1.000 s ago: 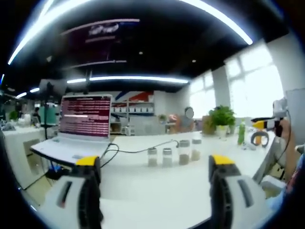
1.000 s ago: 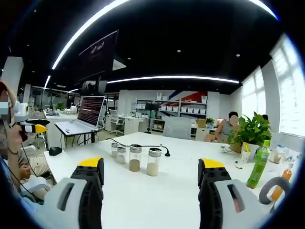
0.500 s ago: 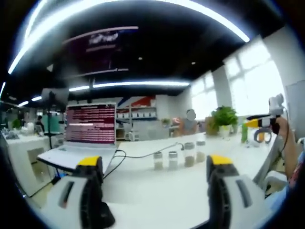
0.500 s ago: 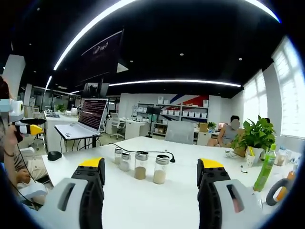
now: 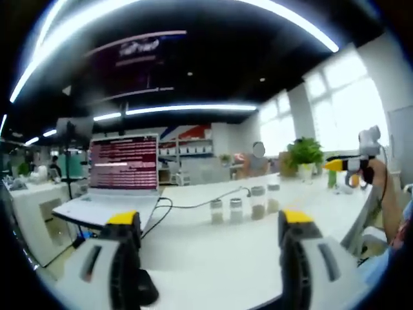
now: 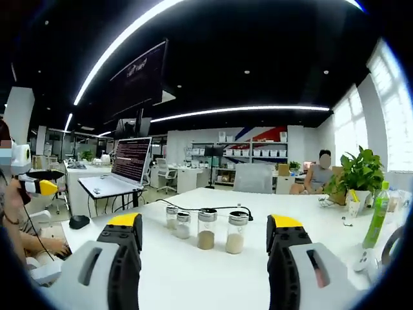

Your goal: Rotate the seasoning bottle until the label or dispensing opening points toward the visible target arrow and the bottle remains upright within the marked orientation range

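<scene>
**Q:** White tabletop [image 6: 193, 271], four glass jars: where are the seasoning bottles lying from your tongs?

**A:** You are holding the right gripper [image 6: 203, 242] so that the row of seasoning bottles [image 6: 205, 229] is standing dead ahead, framed between its two yellow-tipped jaws, which are gaping wide with nothing in them. The bottles are standing upright, long axes vertical, near one another in a line, well beyond the jaw tips.

**Q:** And the left?

**A:** You are carrying the left gripper [image 5: 206, 232] equally wide and empty. From it the same bottles [image 5: 245, 206] are sitting ahead and slightly toward the right jaw, farther off, beside a cable [image 5: 193, 203] running to the laptop [image 5: 116, 187].

**Q:** Which is nearer?

**A:** Judging by apparent size, the right. No target arrow or marked range is legible on the table; labels are too small to read.
</scene>
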Demonstrator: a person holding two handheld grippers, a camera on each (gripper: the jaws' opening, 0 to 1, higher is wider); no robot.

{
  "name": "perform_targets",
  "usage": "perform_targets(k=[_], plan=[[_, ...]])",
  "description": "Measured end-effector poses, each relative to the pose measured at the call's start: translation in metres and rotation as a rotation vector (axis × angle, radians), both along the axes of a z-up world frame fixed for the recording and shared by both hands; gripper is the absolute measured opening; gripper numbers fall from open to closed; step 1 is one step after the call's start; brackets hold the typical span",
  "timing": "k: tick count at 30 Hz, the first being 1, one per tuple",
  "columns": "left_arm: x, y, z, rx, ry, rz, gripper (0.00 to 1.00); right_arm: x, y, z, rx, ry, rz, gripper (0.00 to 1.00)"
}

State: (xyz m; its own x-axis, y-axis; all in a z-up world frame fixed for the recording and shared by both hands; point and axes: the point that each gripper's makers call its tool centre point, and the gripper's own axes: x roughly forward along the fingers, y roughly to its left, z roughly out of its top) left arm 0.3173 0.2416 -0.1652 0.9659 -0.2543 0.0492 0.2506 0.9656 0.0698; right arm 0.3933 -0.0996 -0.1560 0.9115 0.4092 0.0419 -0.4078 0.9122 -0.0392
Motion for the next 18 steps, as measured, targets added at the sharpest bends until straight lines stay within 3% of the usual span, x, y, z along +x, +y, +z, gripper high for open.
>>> perform_targets(k=[7,15,18], plan=[[-0.003,0.003,0.004,-0.027,-0.015,0.003,0.93,0.023,0.015,-0.013,0.063,0.002,-0.019,0.82],[-0.004,0.004,0.005,-0.04,-0.016,-0.01,0.93,0.041,0.031,-0.032,0.036,0.027,-0.033,0.81],[-0.004,0.001,0.003,-0.039,-0.009,-0.023,0.93,0.047,0.033,-0.033,0.037,0.006,-0.046,0.81]])
